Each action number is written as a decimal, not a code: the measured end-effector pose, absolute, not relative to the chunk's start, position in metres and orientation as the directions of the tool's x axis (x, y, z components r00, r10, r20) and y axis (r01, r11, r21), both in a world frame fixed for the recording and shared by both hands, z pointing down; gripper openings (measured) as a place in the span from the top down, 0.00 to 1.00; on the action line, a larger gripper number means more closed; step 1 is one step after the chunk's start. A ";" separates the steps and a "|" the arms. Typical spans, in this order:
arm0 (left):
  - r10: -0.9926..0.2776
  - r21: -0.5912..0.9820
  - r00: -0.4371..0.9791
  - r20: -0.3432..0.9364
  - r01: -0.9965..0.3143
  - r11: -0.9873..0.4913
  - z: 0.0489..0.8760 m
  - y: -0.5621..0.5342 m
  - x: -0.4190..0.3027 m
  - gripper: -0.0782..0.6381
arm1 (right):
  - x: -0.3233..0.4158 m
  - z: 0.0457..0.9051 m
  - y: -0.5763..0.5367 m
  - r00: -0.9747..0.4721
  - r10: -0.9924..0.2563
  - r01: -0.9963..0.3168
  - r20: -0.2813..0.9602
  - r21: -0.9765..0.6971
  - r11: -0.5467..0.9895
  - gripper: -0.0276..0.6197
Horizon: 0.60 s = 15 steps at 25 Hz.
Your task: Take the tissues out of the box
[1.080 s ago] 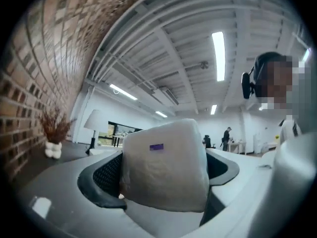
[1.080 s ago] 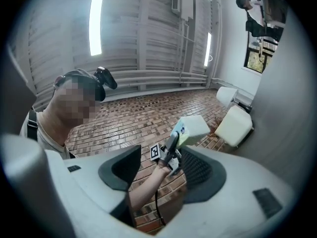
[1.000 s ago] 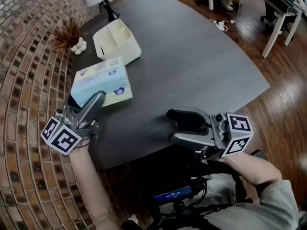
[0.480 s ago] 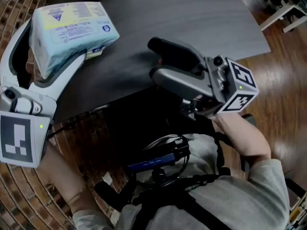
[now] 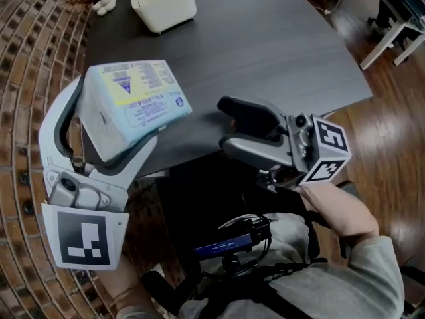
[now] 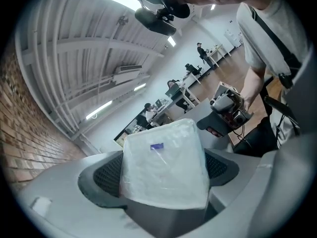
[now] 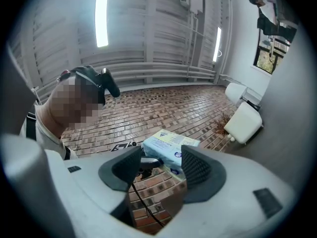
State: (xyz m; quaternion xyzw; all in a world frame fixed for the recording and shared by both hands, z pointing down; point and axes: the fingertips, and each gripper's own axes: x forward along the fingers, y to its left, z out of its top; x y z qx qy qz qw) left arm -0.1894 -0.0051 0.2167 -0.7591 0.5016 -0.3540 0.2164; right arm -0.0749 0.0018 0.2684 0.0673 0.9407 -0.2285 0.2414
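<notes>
The left gripper point(image 5: 116, 121) is clamped on a soft pack of tissues point(image 5: 136, 98), one jaw pressing each long side; in the left gripper view the pack's clear-wrapped end fills the gap between the ribbed pads, and the gripper tilts upward toward the ceiling, so the pack looks to be carried in the air rather than resting on anything; the squeeze across the sides seems chosen because the soft wrap gives and lets the pads bite.

The right gripper point(image 5: 229, 126) is spread wide and holds nothing; it sits to the right of the left gripper, near the table's point(image 5: 265, 52) close edge, jaws pointing leftward at the pack; in the right gripper view the pack shows beyond the open jaws, apart from both pads; this looks like a ready stance, perhaps to take the pack's free end or to steady it.

The white box point(image 5: 163, 4) stands well ahead of both grippers, at the far end of the dark table, open side up and showing bare compartments; the tissues are thus out of it, so the removal appears done, with only setting the pack down left; brick floor point(image 5: 26, 58) lies below the left gripper.
</notes>
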 end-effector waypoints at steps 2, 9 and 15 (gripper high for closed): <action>-0.920 -0.699 0.233 0.315 -0.599 -0.391 0.214 0.002 -0.185 0.20 | -0.074 0.265 0.003 -0.881 0.024 0.233 -0.472 -0.392 0.890 0.57; -0.920 -0.712 0.218 0.327 -0.583 -0.391 0.210 0.008 -0.180 0.21 | -0.076 0.261 0.008 -0.887 0.030 0.234 -0.460 -0.393 0.890 0.57; -0.916 -0.715 0.216 0.339 -0.574 -0.399 0.211 0.007 -0.181 0.21 | -0.079 0.259 0.009 -0.887 0.023 0.228 -0.462 -0.393 0.891 0.57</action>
